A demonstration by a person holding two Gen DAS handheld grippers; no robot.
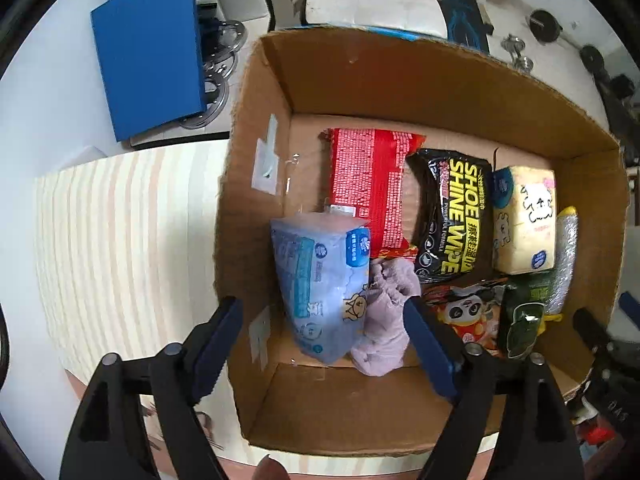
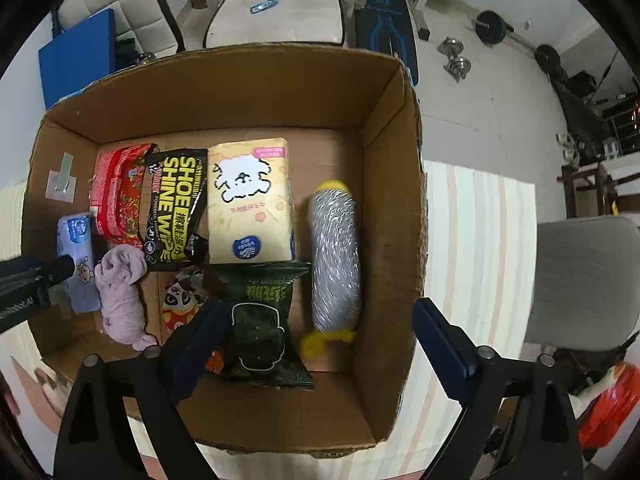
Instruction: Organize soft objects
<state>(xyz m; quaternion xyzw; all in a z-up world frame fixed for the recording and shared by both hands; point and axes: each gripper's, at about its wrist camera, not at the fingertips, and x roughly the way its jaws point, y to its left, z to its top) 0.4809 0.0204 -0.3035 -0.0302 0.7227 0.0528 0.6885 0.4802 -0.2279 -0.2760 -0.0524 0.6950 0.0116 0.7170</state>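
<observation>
The cardboard box [image 2: 224, 92] stands open-topped on a striped tabletop [image 2: 480, 240] and holds every soft item.

Contents, largest first:
- Yellow tissue pack [image 2: 250, 200]: flat, long axis toward the far wall.
- Silver bubble-wrap roll [image 2: 335, 256] with yellow ends: parallel to the tissue pack, just beside the right wall.
- Red packet [image 1: 368, 188] and black shoe-wipe pouch [image 1: 452, 216]: side by side, lengthwise toward the far wall.
- Blue tissue pack [image 1: 316, 280]: against the left wall, tilted on edge.
- Dark green snack bag [image 2: 260, 320]: near side, just below the yellow pack.
- Lilac cloth [image 1: 384, 320]: crumpled, touching the blue pack.
- Panda packet [image 1: 464, 316]: partly covered.

Left gripper [image 1: 320, 344]: points down, jaws spread wide, straddling the left wall, the blue pack and the cloth without pressing them. Right gripper [image 2: 316, 348]: points down, jaws equally wide, straddling the right wall, above the snack bag and roll, gripping nothing.
</observation>
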